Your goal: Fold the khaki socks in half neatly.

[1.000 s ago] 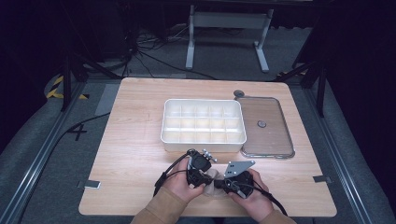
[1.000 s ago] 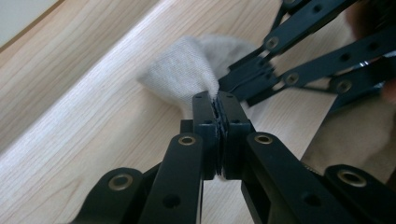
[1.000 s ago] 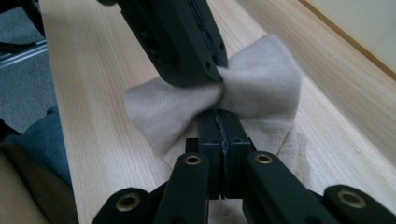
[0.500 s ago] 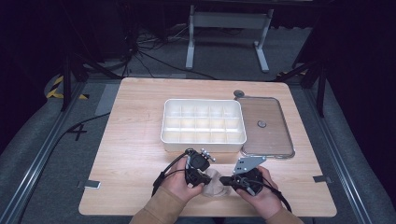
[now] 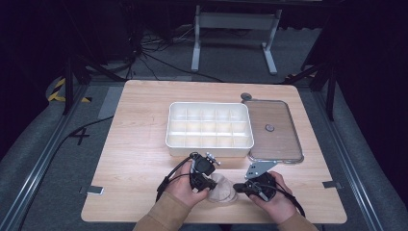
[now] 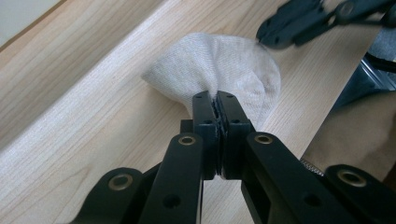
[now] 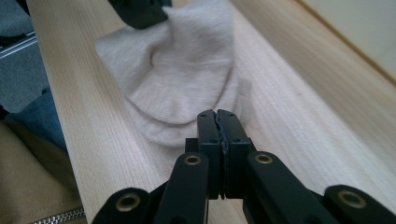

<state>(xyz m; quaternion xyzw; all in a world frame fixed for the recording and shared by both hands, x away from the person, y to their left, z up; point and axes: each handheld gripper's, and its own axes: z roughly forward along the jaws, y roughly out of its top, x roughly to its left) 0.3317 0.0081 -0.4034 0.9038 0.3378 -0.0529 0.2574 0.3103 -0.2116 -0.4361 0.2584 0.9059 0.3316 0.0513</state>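
The counter [image 5: 139, 144] is seen as a light wood top, with dark floor around it. A white tray [image 5: 210, 129] divided into small compartments is set near the middle. A clear lid [image 5: 274, 144] with a small knob is laid flat just right of the tray, touching or nearly touching it; a small round disc [image 5: 246, 96] is seen at the lid's far corner. Two tan sleeves [image 5: 161, 216] are brought in from the near edge. A pale cloth [image 5: 222, 189] is bunched on the counter near the front edge, between the two hands, well in front of the tray. The left claw [image 6: 215, 99] is clamped on the cloth's near fold, jaws pressed together with fabric pinched between. The right claw [image 7: 218, 116] is closed at the cloth's opposite edge, jaws together; whether fabric is caught in them cannot be told. In the high view the left claw [image 5: 209, 185] and right claw [image 5: 236, 186] are seen at either side of the cloth.
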